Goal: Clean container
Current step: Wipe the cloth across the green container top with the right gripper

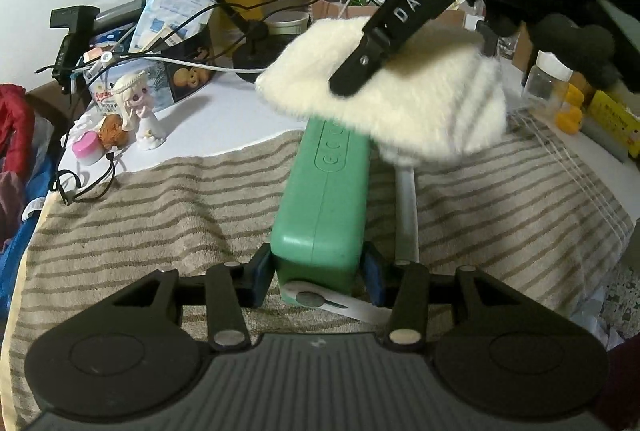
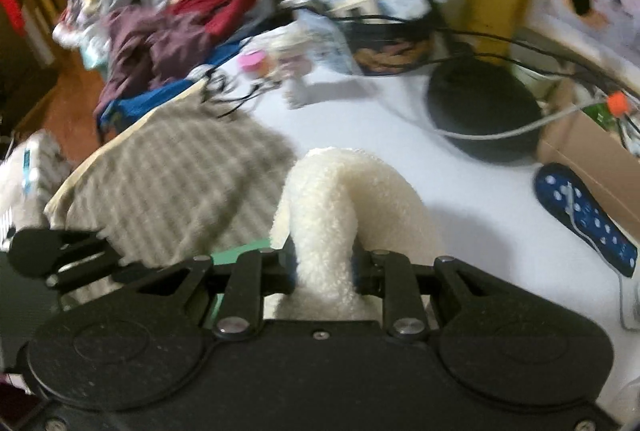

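Observation:
My left gripper (image 1: 318, 277) is shut on the near end of a long green container (image 1: 322, 199) with a row of round buttons, holding it over a striped towel (image 1: 160, 215). My right gripper (image 2: 322, 267) is shut on a fluffy white cloth (image 2: 332, 207). In the left wrist view the right gripper (image 1: 352, 79) comes in from the upper right and holds the cloth (image 1: 400, 99) over the container's far end. A sliver of the green container (image 2: 236, 251) shows under the right gripper. The right wrist view is blurred.
The white table (image 2: 400, 151) is cluttered at the back: a doll figurine (image 1: 138, 107), a pink-lidded jar (image 1: 88, 147), a black lamp base (image 2: 484, 111), cables, bags and boxes. A clear jar (image 1: 546, 83) and yellow items stand at the right. Clothes (image 2: 172, 27) lie left.

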The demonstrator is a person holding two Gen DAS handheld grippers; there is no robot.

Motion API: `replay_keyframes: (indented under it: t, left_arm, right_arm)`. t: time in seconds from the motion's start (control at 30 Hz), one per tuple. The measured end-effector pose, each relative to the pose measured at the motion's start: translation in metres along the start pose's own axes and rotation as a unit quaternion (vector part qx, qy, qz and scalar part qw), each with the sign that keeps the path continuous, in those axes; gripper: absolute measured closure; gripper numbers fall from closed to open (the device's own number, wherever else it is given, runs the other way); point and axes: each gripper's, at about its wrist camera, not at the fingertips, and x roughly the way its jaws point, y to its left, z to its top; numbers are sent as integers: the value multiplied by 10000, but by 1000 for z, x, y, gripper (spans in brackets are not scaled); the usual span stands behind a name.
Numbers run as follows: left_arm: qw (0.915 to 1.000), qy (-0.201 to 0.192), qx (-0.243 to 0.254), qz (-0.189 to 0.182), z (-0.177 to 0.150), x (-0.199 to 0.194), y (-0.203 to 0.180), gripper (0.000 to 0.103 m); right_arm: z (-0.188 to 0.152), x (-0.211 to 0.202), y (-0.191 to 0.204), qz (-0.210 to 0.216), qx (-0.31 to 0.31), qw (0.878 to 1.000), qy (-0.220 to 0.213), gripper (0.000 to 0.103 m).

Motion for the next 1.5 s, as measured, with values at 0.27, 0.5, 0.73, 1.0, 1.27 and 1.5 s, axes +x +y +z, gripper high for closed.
replay_keyframes:
  t: [0.27, 0.5, 0.73, 1.0, 1.27, 1.5]
  left_arm:
    - [9998, 65, -69, 195, 2, 0, -7, 59]
    - [9982, 196, -352, 434, 6, 1, -13, 58]
    - [9969, 283, -350, 647, 8, 2, -21, 58]
    - [9969, 334, -280, 647, 9, 2, -23, 58]
    - [9970, 306, -141, 700, 8, 2, -28, 58]
    - [9968, 285, -4, 749, 6, 2, -32, 58]
  right_arm:
    - [-6, -2, -41, 106, -102, 9995, -273, 82]
    - [-26, -7, -38, 725, -180, 9960, -495, 81]
    - [-38, -11, -14, 1227, -455, 9900, -521, 81]
    - [-46, -13, 12, 1803, -783, 9801, -282, 81]
    - [-42, -12, 42, 2399, -1265, 9624, 130, 81]
    - [-34, -6, 43, 2328, -1301, 9632, 327, 82]
